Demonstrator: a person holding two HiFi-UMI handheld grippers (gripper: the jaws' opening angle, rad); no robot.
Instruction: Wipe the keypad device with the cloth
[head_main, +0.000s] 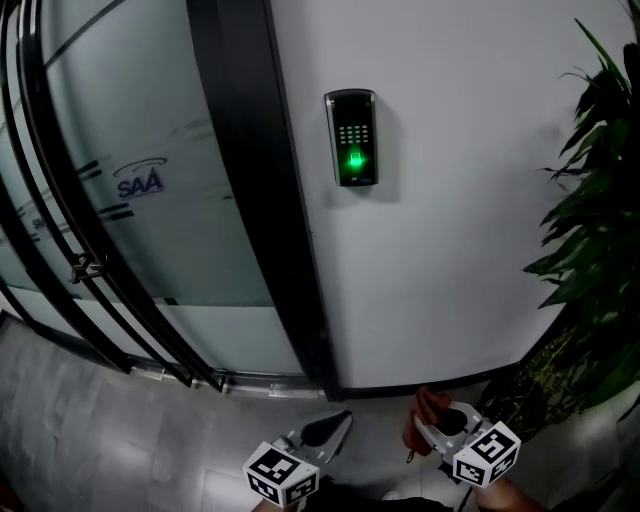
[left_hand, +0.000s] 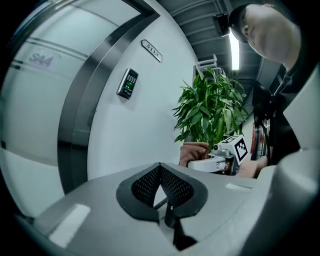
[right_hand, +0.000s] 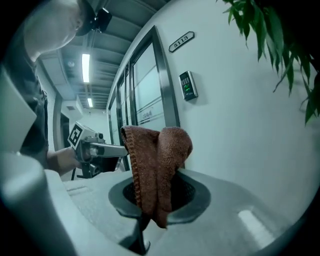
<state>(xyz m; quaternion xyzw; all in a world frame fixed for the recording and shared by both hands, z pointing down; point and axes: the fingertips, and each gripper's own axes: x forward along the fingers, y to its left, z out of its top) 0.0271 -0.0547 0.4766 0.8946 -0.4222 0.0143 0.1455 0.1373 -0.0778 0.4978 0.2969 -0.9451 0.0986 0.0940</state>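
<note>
The keypad device (head_main: 352, 138) is a black unit with a green glowing sensor, mounted on the white wall well above both grippers. It also shows small in the left gripper view (left_hand: 128, 83) and the right gripper view (right_hand: 188, 85). My right gripper (right_hand: 157, 182) is shut on a reddish-brown cloth (right_hand: 157, 162), which stands folded up out of the jaws. In the head view this cloth (head_main: 430, 407) sits low at the bottom, near the wall's foot. My left gripper (left_hand: 160, 171) is shut with nothing in it and is held low (head_main: 326, 431), left of the right one.
A frosted glass door (head_main: 150, 220) in a black frame (head_main: 255, 190) stands left of the keypad. A leafy potted plant (head_main: 600, 230) fills the right side, close to my right gripper. A room number plate (right_hand: 181, 42) hangs above the keypad. Grey floor lies below.
</note>
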